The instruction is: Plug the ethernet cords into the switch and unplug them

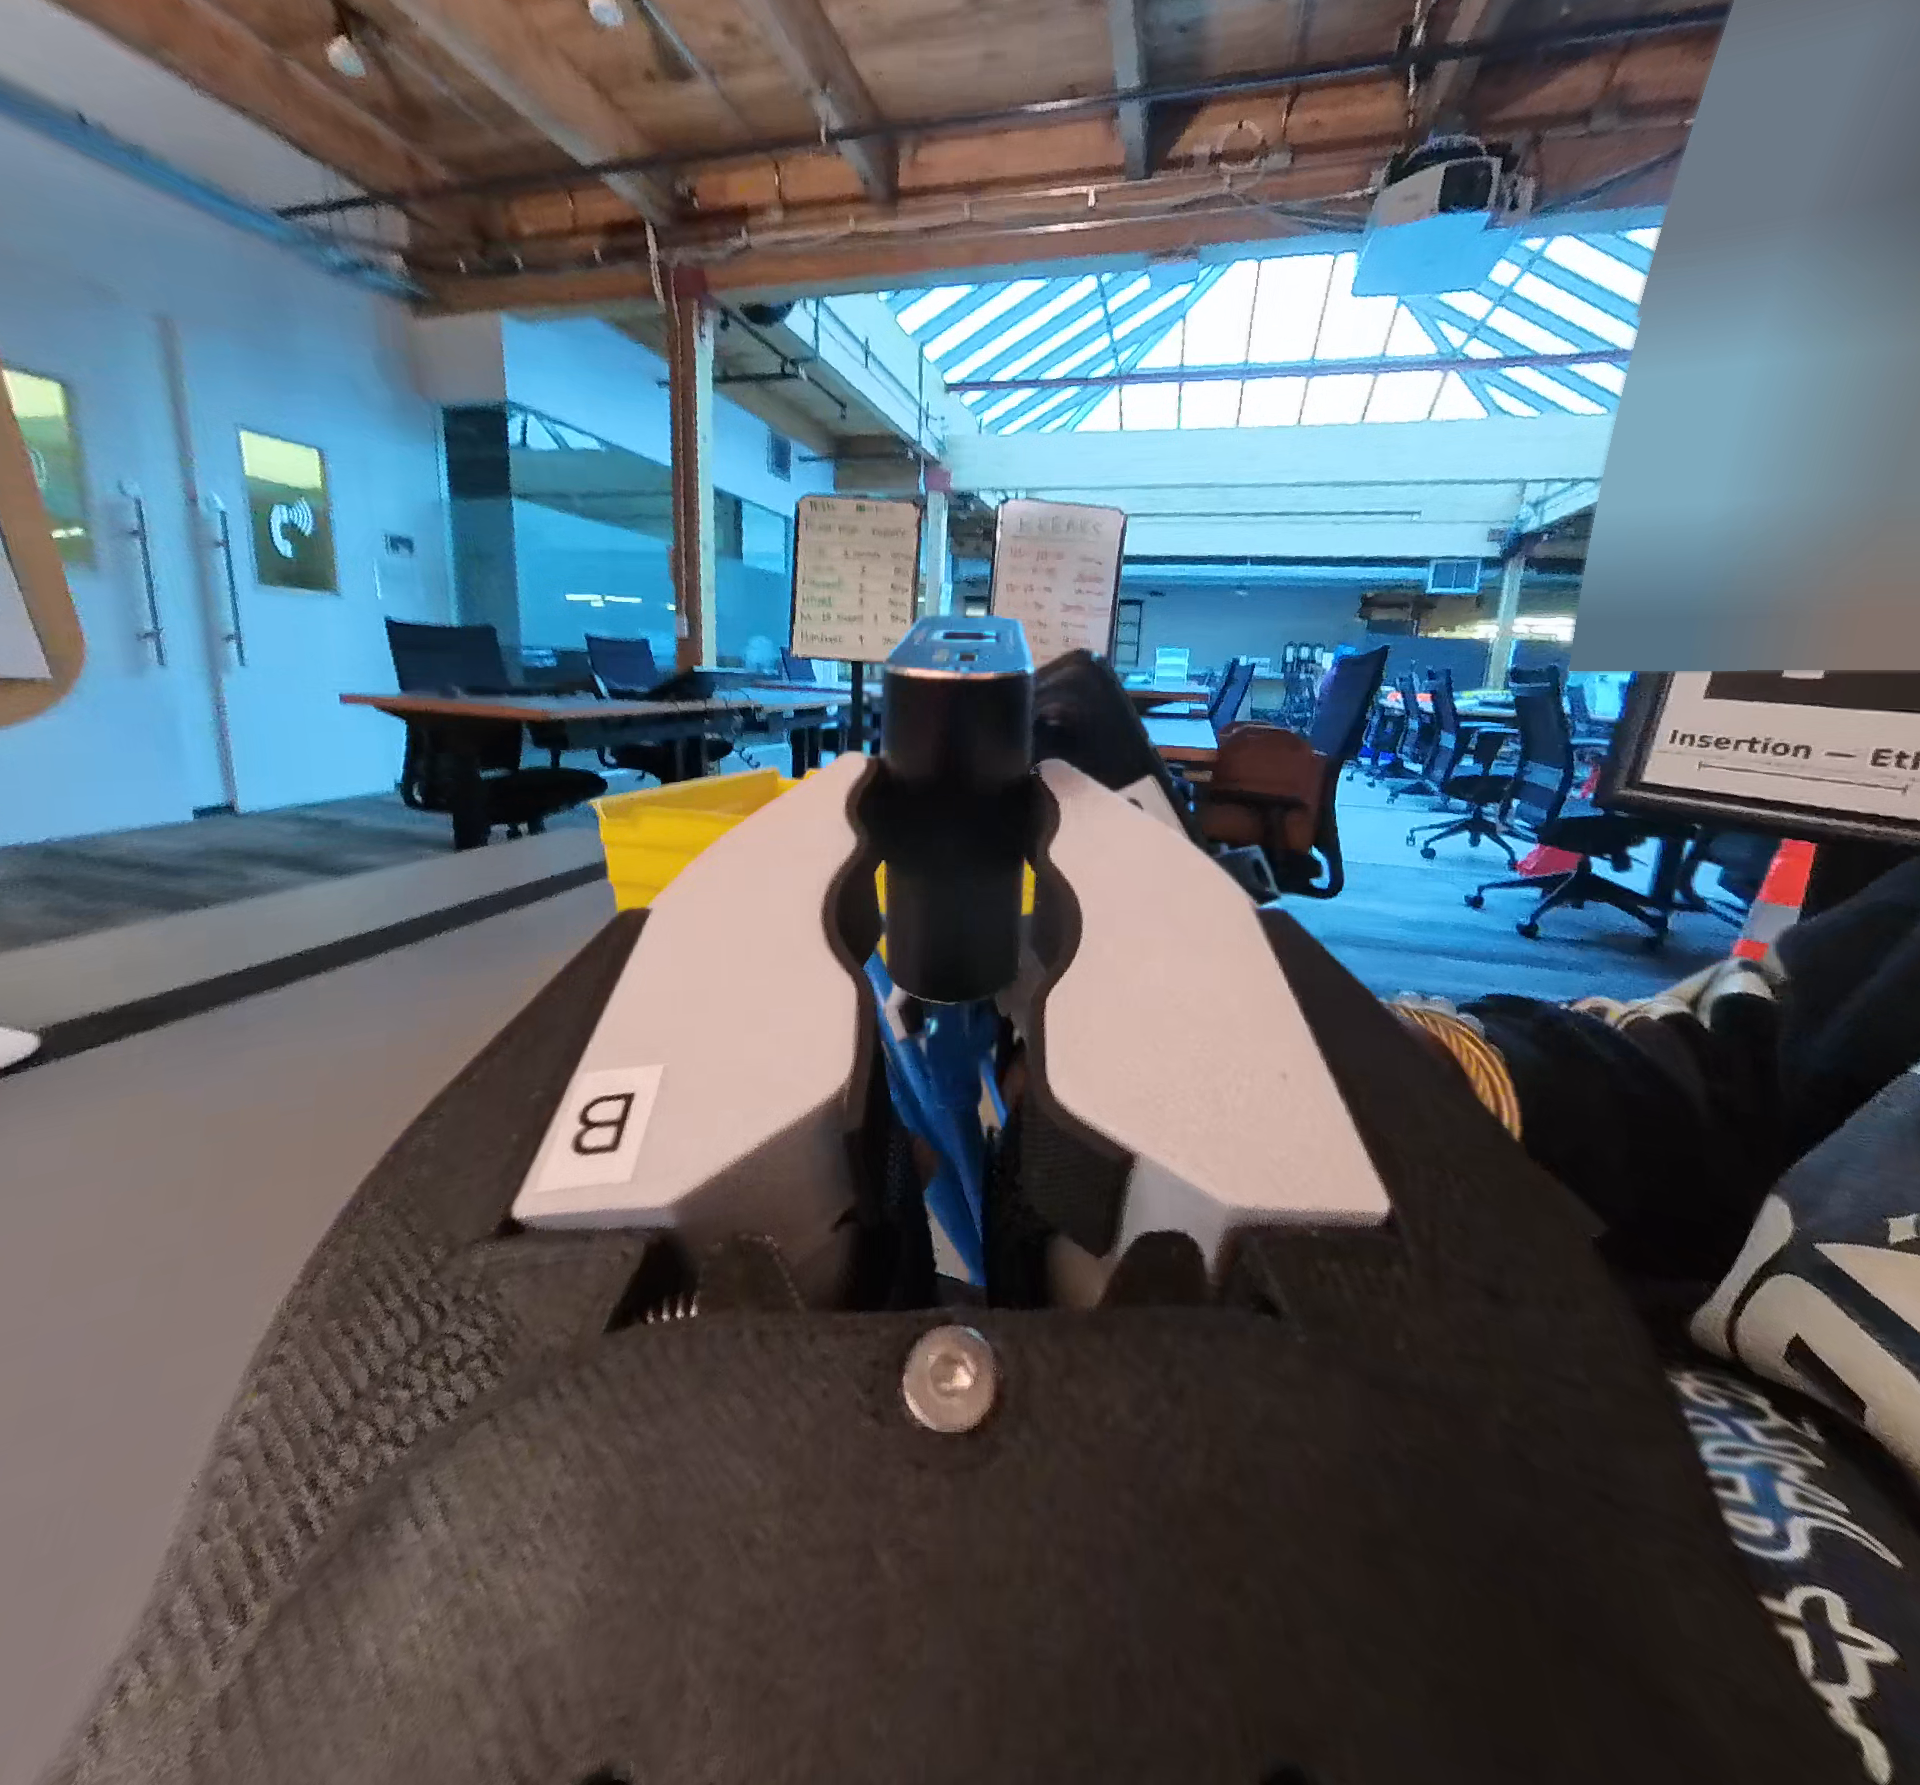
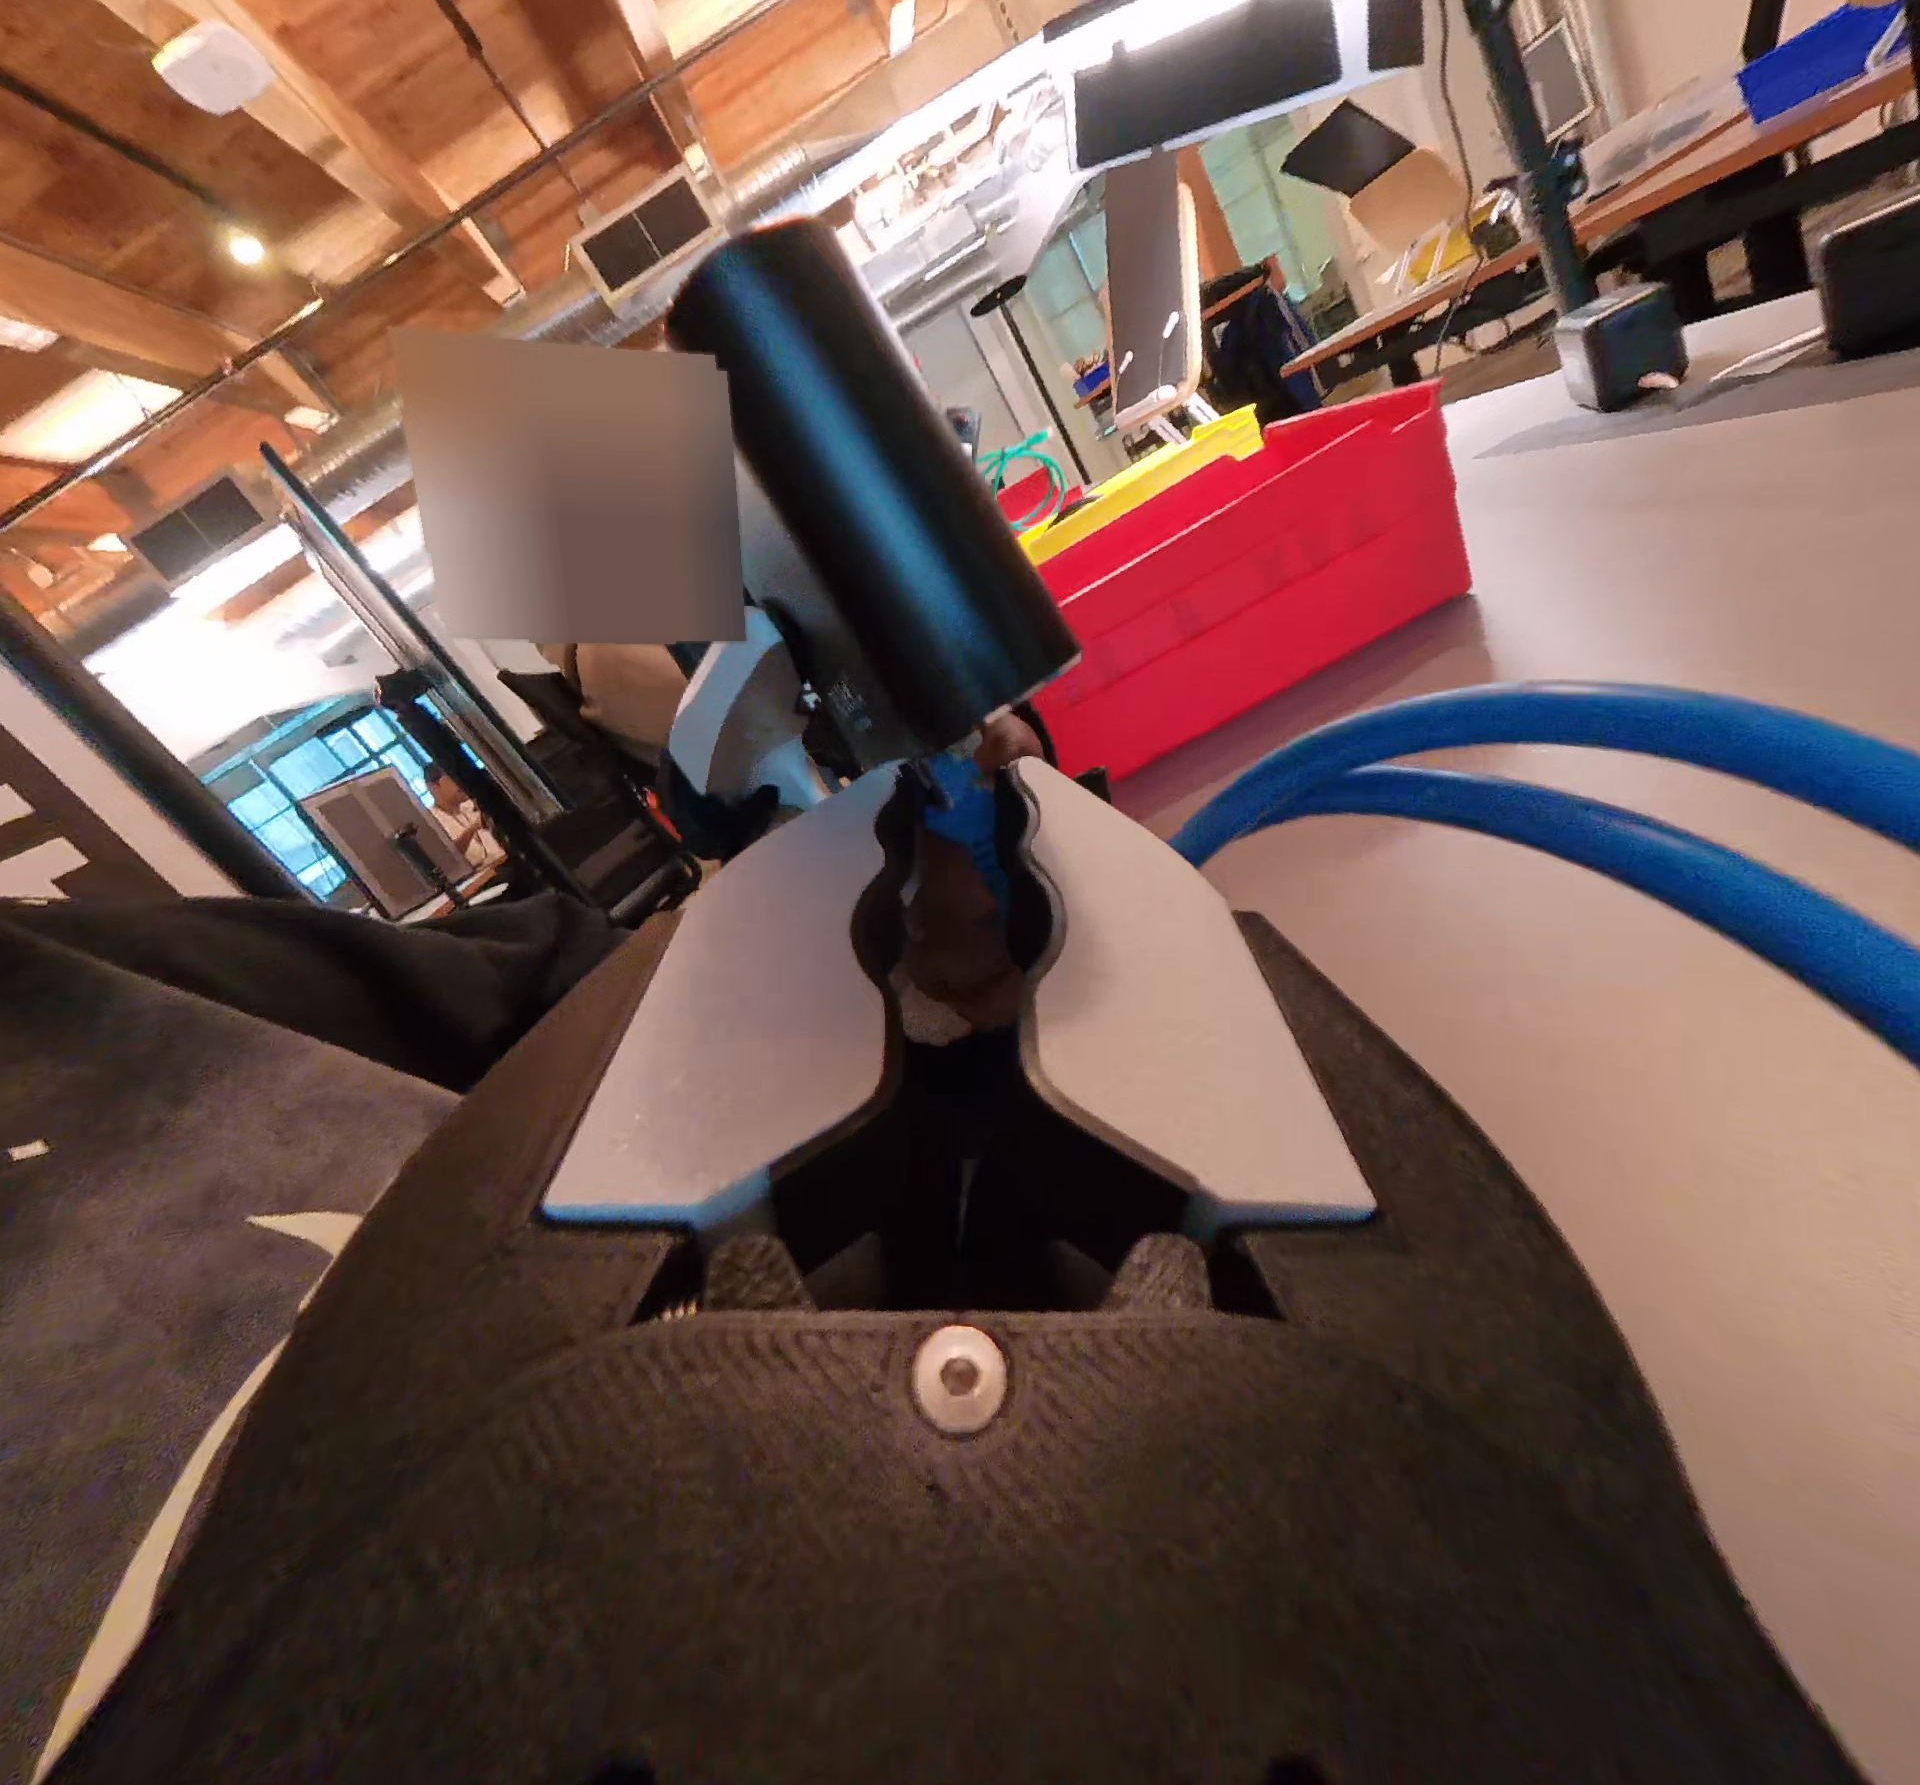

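left wrist view: my left gripper (image 1: 951, 852) is clamped on the black switch (image 1: 951, 800), which stands upright between the two grey fingers (image 1: 748, 987), its port end pointing up and away from me. below the switch, blue ethernet cords (image 1: 951, 1112) run down through the gap between the fingers toward the gripper body. to the right is a dark sleeve (image 1: 1621, 1112) of a person. behind the fingers there is a yellow bin (image 1: 686, 831) on the grey table (image 1: 208, 1164), and far away i see desks and office chairs under a wooden ceiling.

right wrist view: my right gripper (image 2: 951, 800) has its fingers close together around a blue cord end (image 2: 961, 805) at the tips, just under the switch (image 2: 873, 509), which is tilted here and held by the other gripper (image 2: 748, 707) behind it. i cannot tell if the plug sits inside a port. two blue cords (image 2: 1558, 800) curve over the table (image 2: 1662, 592) at the right. further back a red bin (image 2: 1278, 582) stands with a yellow bin (image 2: 1143, 488) behind it, touching.
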The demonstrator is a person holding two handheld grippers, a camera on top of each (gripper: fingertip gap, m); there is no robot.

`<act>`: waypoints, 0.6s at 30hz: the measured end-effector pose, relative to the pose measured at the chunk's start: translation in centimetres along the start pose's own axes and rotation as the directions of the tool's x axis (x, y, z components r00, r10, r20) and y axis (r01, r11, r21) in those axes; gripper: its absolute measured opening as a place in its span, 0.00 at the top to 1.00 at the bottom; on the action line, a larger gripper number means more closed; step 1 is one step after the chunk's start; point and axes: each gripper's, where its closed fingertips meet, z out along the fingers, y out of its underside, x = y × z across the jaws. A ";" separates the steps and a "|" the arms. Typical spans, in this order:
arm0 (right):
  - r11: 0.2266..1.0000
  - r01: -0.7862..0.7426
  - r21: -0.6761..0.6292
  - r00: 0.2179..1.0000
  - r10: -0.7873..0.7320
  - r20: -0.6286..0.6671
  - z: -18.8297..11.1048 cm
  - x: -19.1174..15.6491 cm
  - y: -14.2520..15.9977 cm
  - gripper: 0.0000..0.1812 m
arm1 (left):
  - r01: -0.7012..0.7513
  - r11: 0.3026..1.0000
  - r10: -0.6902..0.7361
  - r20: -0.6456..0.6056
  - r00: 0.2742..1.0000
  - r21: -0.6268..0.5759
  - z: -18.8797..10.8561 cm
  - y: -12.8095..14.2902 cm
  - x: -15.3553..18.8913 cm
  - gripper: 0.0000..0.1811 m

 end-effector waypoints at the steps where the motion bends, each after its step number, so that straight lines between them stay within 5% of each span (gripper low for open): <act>1: 1.000 -0.009 0.012 1.000 0.009 0.000 0.1 -0.1 0.0 0.92 | -0.001 1.000 0.001 -0.005 1.000 0.012 -0.1 -0.2 0.1 0.87; 4: 0.999 -0.054 0.008 0.999 0.054 -0.008 0.3 0.2 0.5 0.92 | 0.039 0.999 -0.039 -0.015 0.999 0.028 -0.2 -0.4 -0.1 0.87; 6: 0.994 -0.110 0.005 0.985 0.109 -0.134 -0.4 3.5 2.0 0.93 | 0.108 0.973 -0.094 -0.079 0.992 0.205 -1.1 -3.7 0.1 0.86; 7: 0.979 -0.191 0.066 0.977 0.196 -0.089 -0.9 3.6 1.0 0.93 | 0.128 0.963 -0.115 -0.068 0.991 0.239 -1.6 -4.6 -0.3 0.86; 10: 0.996 -0.060 0.061 0.994 0.065 -0.085 -1.6 2.6 -0.9 0.93 | 0.119 0.957 -0.122 -0.007 0.993 0.265 -2.6 -5.7 -2.1 0.86; 15: 0.992 0.078 0.098 0.997 -0.079 0.002 -2.8 -1.1 -5.4 0.92 | 0.337 0.921 -0.350 0.031 0.936 0.196 -2.1 -3.1 -4.8 0.87; 18: 0.969 0.134 0.210 0.989 -0.144 0.032 -5.4 -3.6 -10.0 0.92 | 0.360 0.920 -0.367 0.016 0.930 0.158 -1.7 -2.5 -4.5 0.86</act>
